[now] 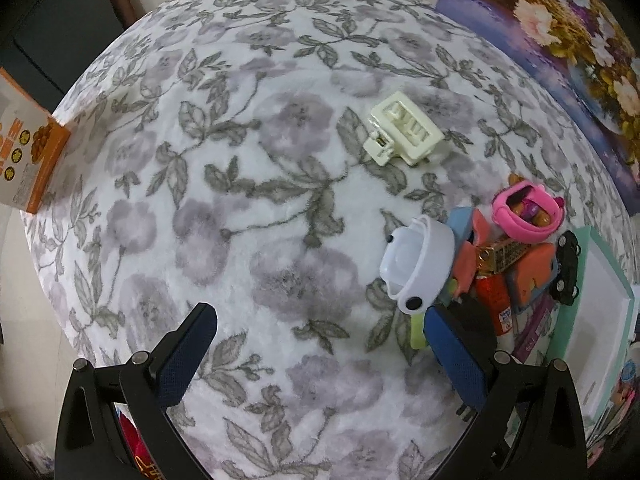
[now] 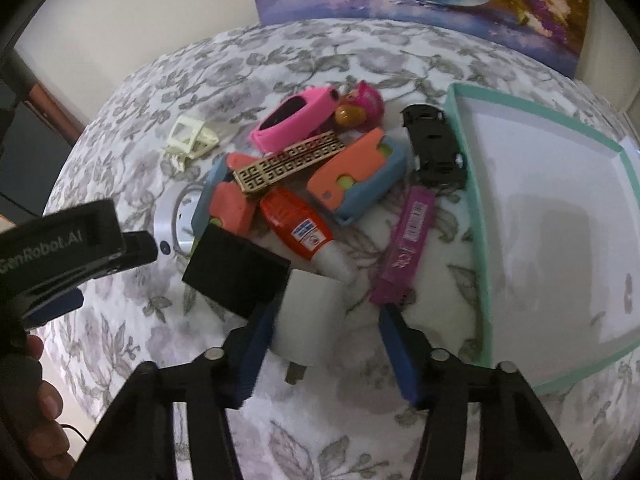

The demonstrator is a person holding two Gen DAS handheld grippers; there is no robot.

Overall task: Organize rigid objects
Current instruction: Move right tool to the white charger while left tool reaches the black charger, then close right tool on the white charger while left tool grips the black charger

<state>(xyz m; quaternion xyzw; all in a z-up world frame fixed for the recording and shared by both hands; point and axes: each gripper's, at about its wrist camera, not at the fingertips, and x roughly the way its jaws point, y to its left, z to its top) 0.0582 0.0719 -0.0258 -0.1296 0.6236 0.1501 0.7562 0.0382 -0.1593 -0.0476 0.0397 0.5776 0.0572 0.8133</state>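
Right gripper (image 2: 324, 344) straddles the white plug adapter (image 2: 310, 316), its pads not clearly pressing it. Left gripper (image 1: 320, 344) is spread over bare cloth. Toys remain piled beside the teal tray (image 2: 468, 184), which holds nothing.

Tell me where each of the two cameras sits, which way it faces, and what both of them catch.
Left wrist: rides the left gripper, facing steeply down at bare floral cloth; its own two open fingers show, nothing between them.
Right wrist: rides the right gripper, angled down at the toy pile; its fingers flank a white plug adapter, the left pad touching it, the right one clear; the left gripper and a hand show at left.
Shared: cream hair clip, pink case, black toy car, teal-rimmed tray.
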